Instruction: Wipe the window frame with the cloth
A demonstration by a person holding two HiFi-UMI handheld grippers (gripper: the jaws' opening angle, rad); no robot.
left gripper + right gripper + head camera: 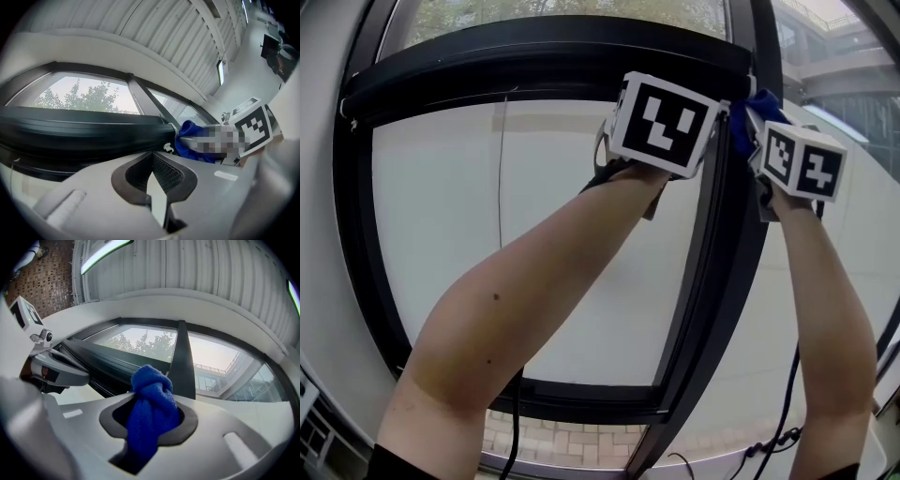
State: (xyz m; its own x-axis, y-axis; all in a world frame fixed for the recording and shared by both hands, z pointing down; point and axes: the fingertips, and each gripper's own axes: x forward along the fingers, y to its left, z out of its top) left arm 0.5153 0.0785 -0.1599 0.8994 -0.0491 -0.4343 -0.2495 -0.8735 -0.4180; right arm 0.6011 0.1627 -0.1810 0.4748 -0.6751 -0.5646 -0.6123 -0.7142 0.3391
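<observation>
- At the upper right corner of the window frame, where its black top bar meets the upright bar, the right gripper holds the cloth up to the frame.
- Its jaws are clamped on the blue cloth, which bulges out in a bunch beyond the tips; whether the cloth touches the frame cannot be told.
- The left gripper is raised just beside it, left of the upright, close under the top bar.
- Its jaws meet at the tips with nothing between them.
- Both of the person's forearms reach up across the glass pane.
- Trees show beyond the top bar.
</observation>
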